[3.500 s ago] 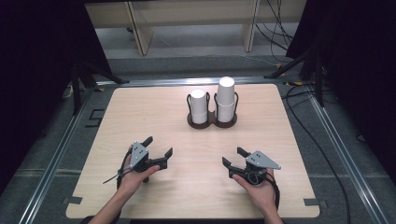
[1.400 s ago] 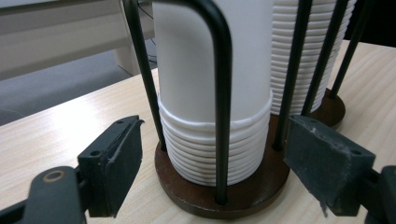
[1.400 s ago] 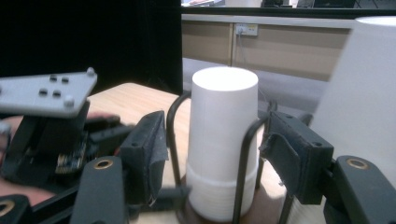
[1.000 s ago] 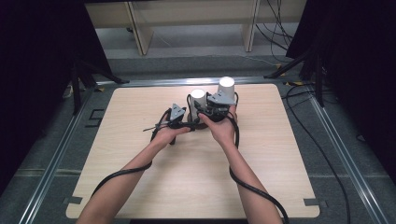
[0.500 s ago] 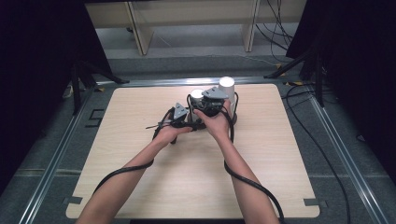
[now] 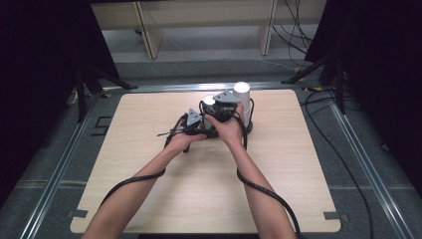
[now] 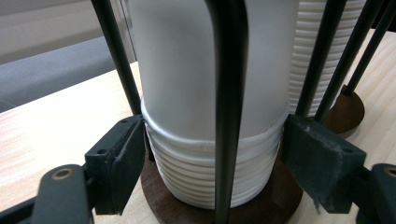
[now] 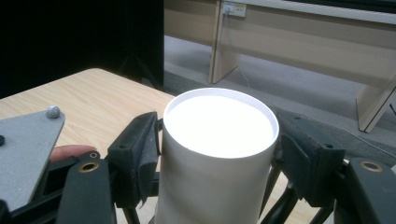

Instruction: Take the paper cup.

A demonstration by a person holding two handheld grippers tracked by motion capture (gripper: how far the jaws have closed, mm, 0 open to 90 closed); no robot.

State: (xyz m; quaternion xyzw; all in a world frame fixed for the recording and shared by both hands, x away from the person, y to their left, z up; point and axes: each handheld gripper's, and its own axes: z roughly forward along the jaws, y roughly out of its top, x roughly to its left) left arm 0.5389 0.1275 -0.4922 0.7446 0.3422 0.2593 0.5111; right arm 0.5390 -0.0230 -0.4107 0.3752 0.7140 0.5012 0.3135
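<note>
Toward the far edge of the table (image 6: 149, 199), near its middle, stands a dark wire cup holder (image 6: 247, 125) on round wooden bases. It holds two stacks of white paper cups, upside down.

The left gripper (image 6: 195, 125) sits low at the shorter stack (image 7: 212, 116). Its jaws are spread to either side of the lower rims; the left pad (image 7: 122, 161) touches the stack, and contact on the right cannot be judged.

The right gripper (image 6: 222, 107) is at the top of the same stack, jaws flanking the uppermost cup (image 8: 217, 154), near or touching it.

The taller stack (image 6: 241, 97) stands just beside, on the right.
</note>
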